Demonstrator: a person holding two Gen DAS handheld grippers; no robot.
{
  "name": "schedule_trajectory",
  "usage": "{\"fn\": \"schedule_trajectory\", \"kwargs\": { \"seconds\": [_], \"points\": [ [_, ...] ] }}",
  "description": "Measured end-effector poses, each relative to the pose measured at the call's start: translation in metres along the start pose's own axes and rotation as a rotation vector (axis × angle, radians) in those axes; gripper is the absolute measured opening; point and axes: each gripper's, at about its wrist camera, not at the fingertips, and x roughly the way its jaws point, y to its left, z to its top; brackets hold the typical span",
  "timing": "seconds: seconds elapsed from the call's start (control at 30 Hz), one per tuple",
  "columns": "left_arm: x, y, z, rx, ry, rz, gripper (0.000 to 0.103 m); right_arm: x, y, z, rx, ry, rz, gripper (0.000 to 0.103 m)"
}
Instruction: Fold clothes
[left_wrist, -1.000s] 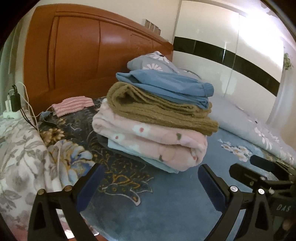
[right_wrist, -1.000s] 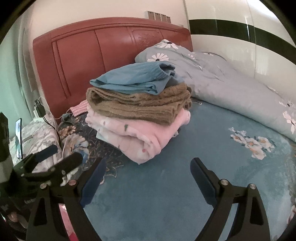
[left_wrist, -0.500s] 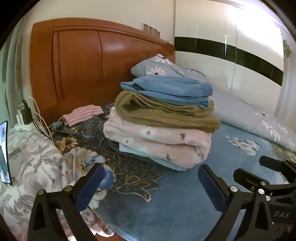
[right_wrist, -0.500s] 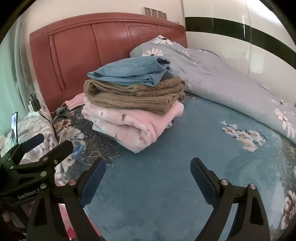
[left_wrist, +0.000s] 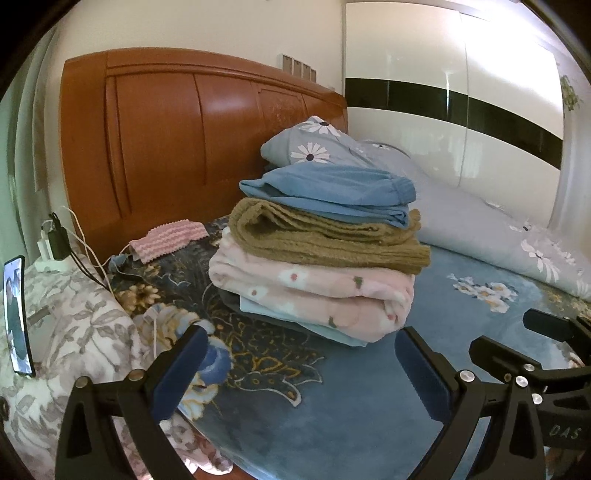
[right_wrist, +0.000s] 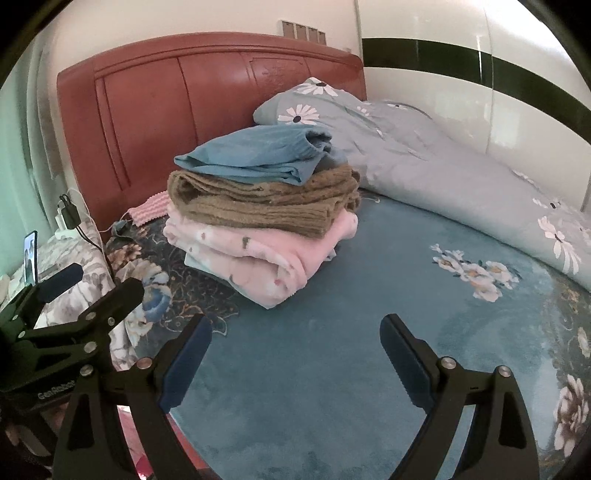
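Note:
A stack of folded clothes stands on the bed: a blue garment (left_wrist: 332, 192) on top, a brown knit (left_wrist: 325, 236) under it, a pink floral fleece (left_wrist: 317, 295) below, and a thin pale blue layer at the bottom. The stack also shows in the right wrist view (right_wrist: 258, 206). My left gripper (left_wrist: 299, 369) is open and empty, held back from the stack's near side. My right gripper (right_wrist: 295, 354) is open and empty, also short of the stack. The right gripper shows at the left wrist view's right edge (left_wrist: 535, 350).
A blue floral bedspread (right_wrist: 369, 295) covers the bed. A grey daisy duvet (right_wrist: 443, 166) lies bunched at the back right. A wooden headboard (left_wrist: 166, 147) stands behind. A pink striped cloth (left_wrist: 170, 240), chargers with cables (left_wrist: 55, 243) and a phone (left_wrist: 16, 314) sit at the left.
Both grippers have drawn back from the stack and risen a little; the stack looks smaller and farther. The clothes have not moved. Both grippers stay open.

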Motion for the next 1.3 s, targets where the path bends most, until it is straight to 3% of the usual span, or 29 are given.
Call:
{"fn": "schedule_trajectory", "kwargs": {
  "seconds": [1.3],
  "points": [
    [0.0042,0.0071,-0.0018,-0.05,0.026,-0.013,0.103,0.0018,0.0029,0.0031,-0.001,0.017,0.002,0.093]
  ]
}}
